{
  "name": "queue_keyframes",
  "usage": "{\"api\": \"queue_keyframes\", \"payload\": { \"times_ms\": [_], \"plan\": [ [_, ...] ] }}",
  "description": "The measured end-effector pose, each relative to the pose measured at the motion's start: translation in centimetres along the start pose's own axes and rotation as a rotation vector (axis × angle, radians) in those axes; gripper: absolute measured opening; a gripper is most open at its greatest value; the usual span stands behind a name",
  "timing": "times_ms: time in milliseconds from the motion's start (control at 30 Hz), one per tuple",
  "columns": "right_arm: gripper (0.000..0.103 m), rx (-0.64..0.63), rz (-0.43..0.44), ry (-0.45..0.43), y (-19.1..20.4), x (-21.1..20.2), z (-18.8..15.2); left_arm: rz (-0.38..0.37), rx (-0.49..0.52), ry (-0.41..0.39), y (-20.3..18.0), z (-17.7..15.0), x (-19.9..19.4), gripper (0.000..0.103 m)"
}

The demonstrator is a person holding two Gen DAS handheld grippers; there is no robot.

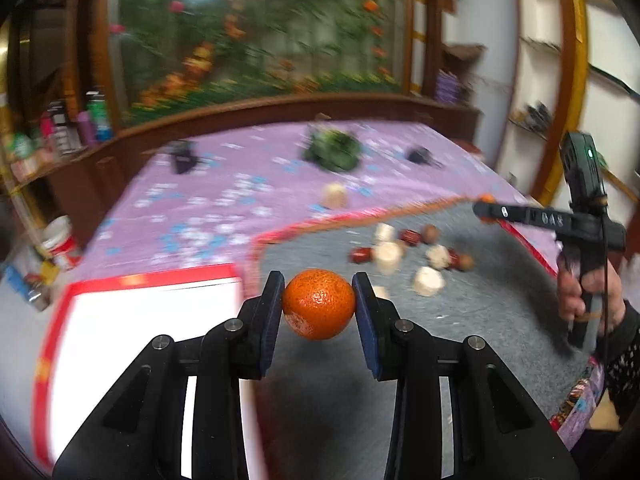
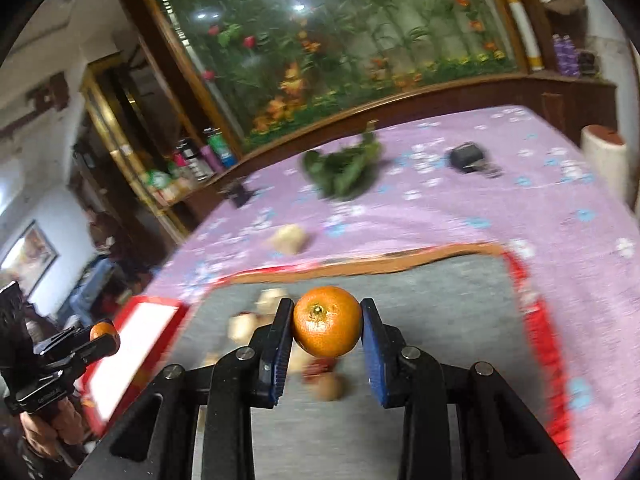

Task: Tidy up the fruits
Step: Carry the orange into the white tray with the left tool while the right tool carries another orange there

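The left hand-held gripper (image 1: 318, 305) squeezes a round orange tangerine (image 1: 319, 304). The right hand-held gripper (image 2: 327, 321) squeezes another round orange tangerine (image 2: 327, 321), above the grey mat (image 2: 440, 320).

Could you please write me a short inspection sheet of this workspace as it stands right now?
Surface: grey felt mat with red edging on a purple flowered tablecloth.
Job's things: two round orange tangerines, one in the left gripper, one in the right gripper; white red-rimmed tray.
Clutter: pale cylindrical chunks, dark red fruits, green leafy bunch.
Grippers: both clamped on tangerines.
Cables: thin black cable beside the right handle.
Surroundings: flower mural, bottles on shelf.
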State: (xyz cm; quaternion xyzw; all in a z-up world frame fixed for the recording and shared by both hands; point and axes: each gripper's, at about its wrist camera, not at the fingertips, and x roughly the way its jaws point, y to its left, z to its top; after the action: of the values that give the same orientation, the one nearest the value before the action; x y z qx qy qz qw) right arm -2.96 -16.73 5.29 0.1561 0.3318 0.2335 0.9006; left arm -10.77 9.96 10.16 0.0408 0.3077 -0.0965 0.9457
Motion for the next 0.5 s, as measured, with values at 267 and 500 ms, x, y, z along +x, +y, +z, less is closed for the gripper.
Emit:
{"api": "queue_keyframes", "payload": {
  "times_ms": [267, 500],
  "plan": [
    [0.032, -0.119, 0.259, 0.165, 14.1, 6.0, -2.3, 0.228, -0.205, -0.046, 7.0, -3.5, -6.5, 0.034],
    [0.032, -0.253, 0.374, 0.266, 25.9, 10.7, -6.6, 0.39, -0.324, 0.025, 11.2, -7.1, -6.6, 0.034]
  ]
}}
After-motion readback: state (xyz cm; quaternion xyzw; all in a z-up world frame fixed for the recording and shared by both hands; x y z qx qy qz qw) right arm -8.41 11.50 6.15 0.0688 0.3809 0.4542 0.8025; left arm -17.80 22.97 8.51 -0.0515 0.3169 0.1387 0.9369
